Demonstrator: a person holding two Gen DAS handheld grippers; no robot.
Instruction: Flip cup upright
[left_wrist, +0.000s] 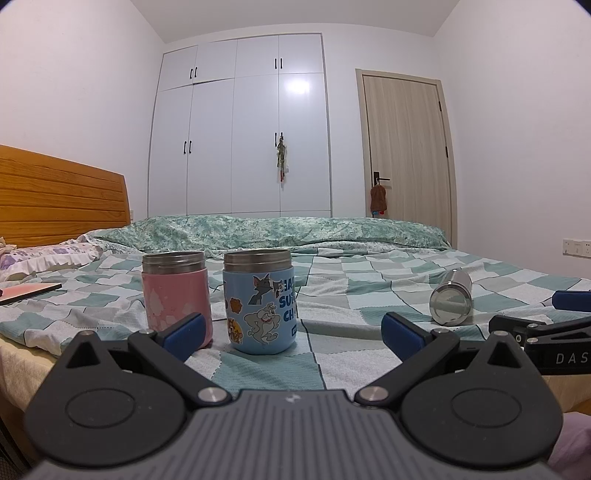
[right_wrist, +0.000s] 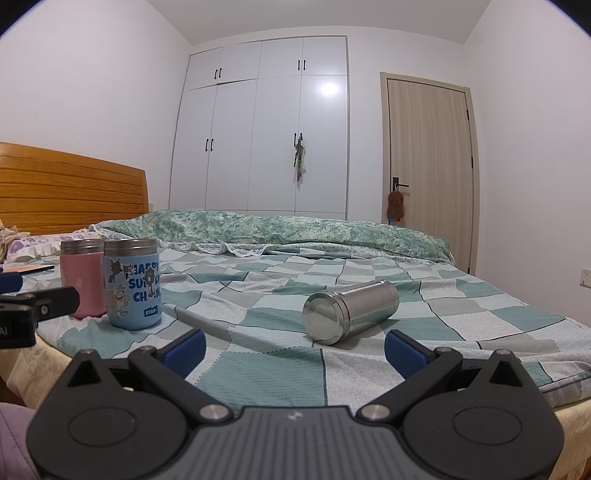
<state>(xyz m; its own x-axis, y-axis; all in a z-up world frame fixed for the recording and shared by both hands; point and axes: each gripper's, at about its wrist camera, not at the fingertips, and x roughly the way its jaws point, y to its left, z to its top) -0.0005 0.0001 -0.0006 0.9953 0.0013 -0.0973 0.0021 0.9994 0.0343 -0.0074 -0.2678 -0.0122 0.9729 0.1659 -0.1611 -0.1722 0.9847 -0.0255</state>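
With both tools spread wide and empty, the right tool (right_wrist: 293, 341) should straddle the fallen steel cup (right_wrist: 349, 312) mid-body before tipping it upright.

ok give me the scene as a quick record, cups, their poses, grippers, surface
surface: bed with green checked sheet
cup to flip: plain stainless steel cylindrical cup, lying on its side, closed end toward the camera
standing cups: pink steel-rimmed cup and blue cartoon-sticker cup, both upright, side by side
left gripper: jaws open, empty
right gripper: jaws open, empty, facing the steel cup
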